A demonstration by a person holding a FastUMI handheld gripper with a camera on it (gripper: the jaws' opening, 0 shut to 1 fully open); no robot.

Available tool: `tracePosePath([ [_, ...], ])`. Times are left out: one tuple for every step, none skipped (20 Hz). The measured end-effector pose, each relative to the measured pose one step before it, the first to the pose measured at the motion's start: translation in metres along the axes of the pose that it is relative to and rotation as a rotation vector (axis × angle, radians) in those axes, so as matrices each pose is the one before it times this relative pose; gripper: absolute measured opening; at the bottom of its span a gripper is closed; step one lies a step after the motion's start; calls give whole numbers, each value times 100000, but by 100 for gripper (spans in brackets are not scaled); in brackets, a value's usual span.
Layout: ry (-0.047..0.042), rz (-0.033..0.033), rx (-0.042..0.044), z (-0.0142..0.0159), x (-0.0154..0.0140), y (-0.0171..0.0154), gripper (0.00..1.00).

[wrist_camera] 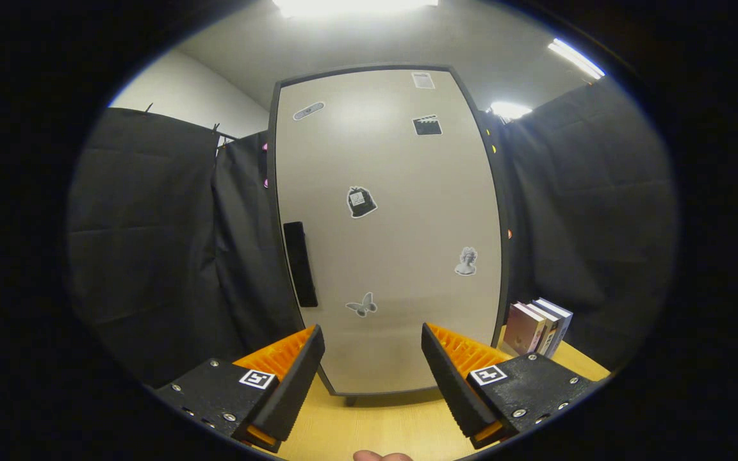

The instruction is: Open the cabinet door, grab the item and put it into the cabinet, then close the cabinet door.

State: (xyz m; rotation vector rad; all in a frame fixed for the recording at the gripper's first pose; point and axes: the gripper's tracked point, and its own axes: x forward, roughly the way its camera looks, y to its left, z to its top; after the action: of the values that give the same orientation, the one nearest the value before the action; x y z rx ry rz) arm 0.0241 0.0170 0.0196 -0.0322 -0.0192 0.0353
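Note:
A tall beige cabinet door (388, 230) with a dark frame stands shut just ahead of my fingers, on a wooden table (382, 422). A black vertical handle (300, 264) sits on its left edge, up and to the left of my left finger. Small stickers dot the door. My gripper (373, 339) is open, with nothing between its fingers; the door's lower part shows in the gap. Several books (539, 328) stand upright to the right of the cabinet, beyond my right finger.
Black cloth walls (151, 243) close in on both sides of the cabinet. A fingertip of the person's hand (382, 456) shows on the near side, below the fingers. Ceiling lights glare above the cabinet.

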Motion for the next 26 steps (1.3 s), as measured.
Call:
tracePosePath([
  [-276, 568, -157, 273, 462, 475, 94],
  [328, 515, -386, 233, 526, 458, 95],
  [330, 604, -252, 150, 503, 534, 95],
  [124, 800, -70, 266, 437, 638, 95],
  [-304, 844, -195, 244, 575, 722, 95],
  [-278, 997, -942, 260, 676, 745, 95],
  [-55, 1852, -1598, 8, 727, 865, 95],
  [57, 1047, -1476, -11, 796, 812, 94],
  [211, 550, -751, -183, 806, 527, 95],
  [151, 414, 233, -45, 1015, 603, 94],
  [-135, 1021, 905, -40, 1156, 677, 94],
  [338, 243, 1027, -44, 1060, 489, 95],
  [571, -437, 540, -175, 1015, 228, 94],
  [280, -183, 212, -75, 1024, 294, 95],
  [-27, -617, -65, -130, 945, 170, 94],
  [1, -976, -640, -99, 864, -32, 94],
  [160, -485, -567, -161, 723, 143, 93],
  [195, -85, -488, -70, 655, 172, 91],
  [428, -368, -370, -208, 517, 15, 88],
  [1262, -1231, -451, -268, 439, -167, 86],
  [2843, -740, -676, -586, 271, -63, 80],
  [1562, -1433, -485, -370, 386, -191, 76],
  [337, -162, -121, -75, 30, -86, 63],
  [-223, 585, 170, -64, 797, 413, 57],
  [-473, 1423, -875, 109, -341, 310, 48],
  [-46, -807, -2376, -13, -85, -18, 43],
])
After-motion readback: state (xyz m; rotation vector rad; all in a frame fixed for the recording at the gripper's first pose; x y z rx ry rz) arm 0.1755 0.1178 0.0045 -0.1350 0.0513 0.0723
